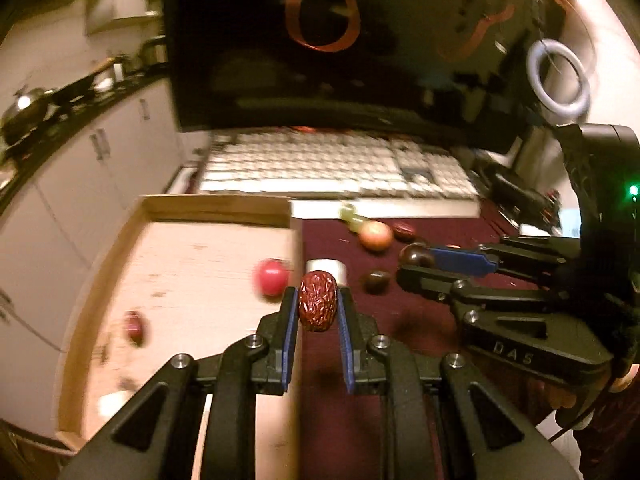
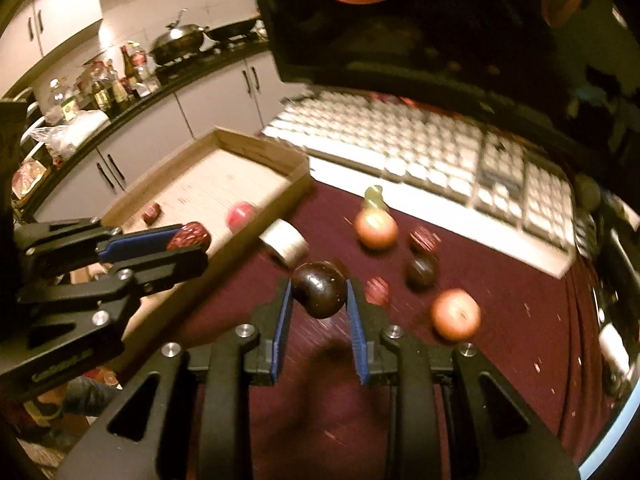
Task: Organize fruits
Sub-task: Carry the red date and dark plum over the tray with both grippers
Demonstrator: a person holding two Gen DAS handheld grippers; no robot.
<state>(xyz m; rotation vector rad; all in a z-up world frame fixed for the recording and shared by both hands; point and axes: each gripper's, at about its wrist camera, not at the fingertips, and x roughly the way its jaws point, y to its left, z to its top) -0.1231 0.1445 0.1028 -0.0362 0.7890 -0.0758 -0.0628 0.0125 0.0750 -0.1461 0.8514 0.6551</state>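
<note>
A home kitchen: wok (image 2: 180, 42) and bottles (image 2: 120, 76) line the counter (image 2: 168, 76).

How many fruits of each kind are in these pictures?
Red dates: 4 (one blurred)
Dark plums: 2
Peach-coloured apples: 2
Red round fruit: 1
Green grapes: 1 bunch
Total: 10

In the left wrist view, the shallow wooden tray (image 1: 160, 208) fills the left half, and the dark red cloth (image 1: 420, 320) lies to its right. Inside the tray sit a round red fruit (image 1: 271, 282) near its right wall and a small wrinkled red date (image 1: 134, 326) at lower left. A white roll of tape (image 1: 330, 268) lies just right of the tray wall. Behind both, across the middle, lies the white keyboard (image 1: 320, 168).

In the right wrist view, two round orange-pink fruits (image 2: 376, 228) lie on the cloth, right of centre.
</note>
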